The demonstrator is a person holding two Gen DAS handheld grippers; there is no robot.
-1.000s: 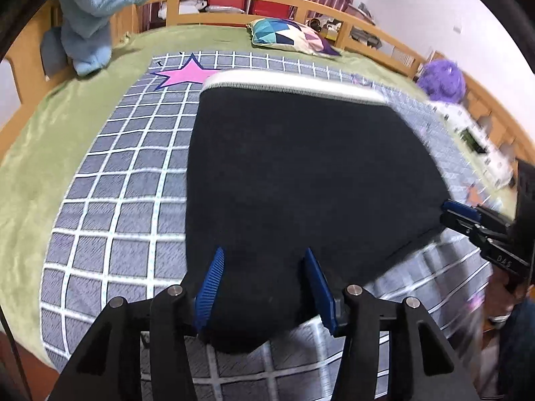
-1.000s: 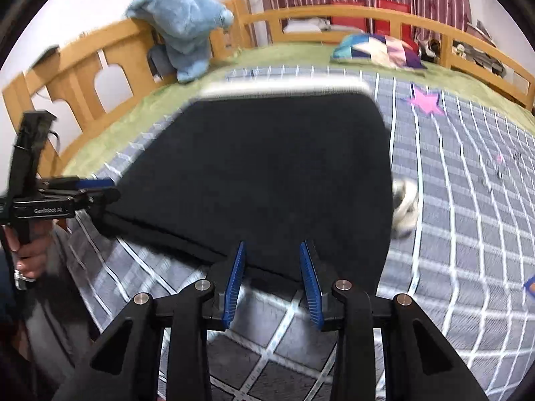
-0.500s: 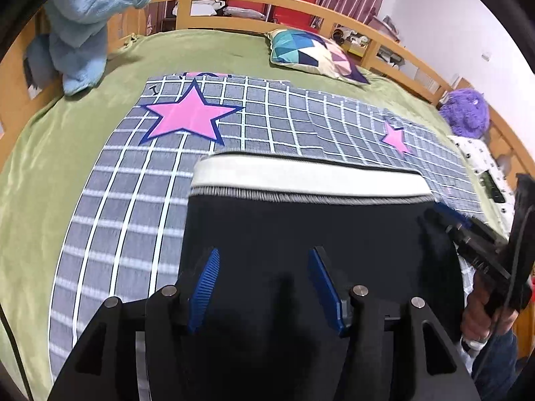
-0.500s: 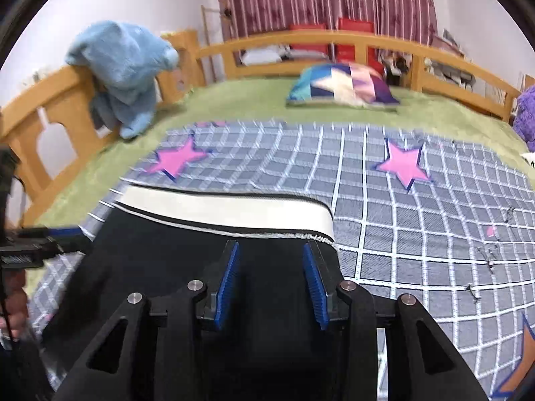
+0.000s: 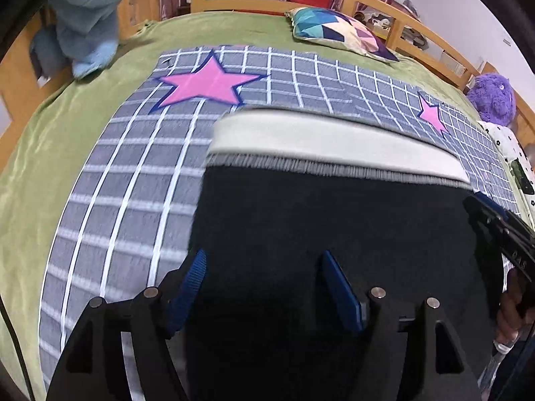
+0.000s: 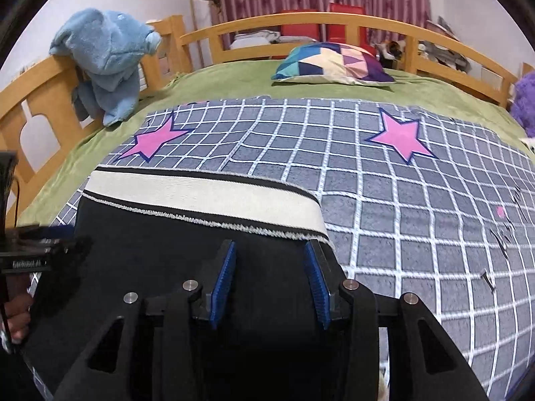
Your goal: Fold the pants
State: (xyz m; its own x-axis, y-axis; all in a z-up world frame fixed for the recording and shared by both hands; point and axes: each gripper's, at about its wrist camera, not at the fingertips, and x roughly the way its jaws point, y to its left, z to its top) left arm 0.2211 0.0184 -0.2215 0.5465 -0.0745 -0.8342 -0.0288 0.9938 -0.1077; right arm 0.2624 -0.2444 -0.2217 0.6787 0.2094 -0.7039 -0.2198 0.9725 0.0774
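Observation:
Black pants with a white waistband lie flat on the grey checked blanket, also in the right wrist view. My left gripper is open, its blue pads spread over the black cloth near the pants' left side. My right gripper is open just behind the waistband, near the pants' right edge. Each gripper shows at the edge of the other's view: the right one, the left one.
A blue plush toy hangs on the wooden bed rail at the left. A patchwork pillow lies at the far end on the green sheet. A purple plush sits at the right. Pink stars mark the blanket.
Both grippers have moved forward over the pants toward the waistband, then dipped lower. The pants now fill the near part of both views.

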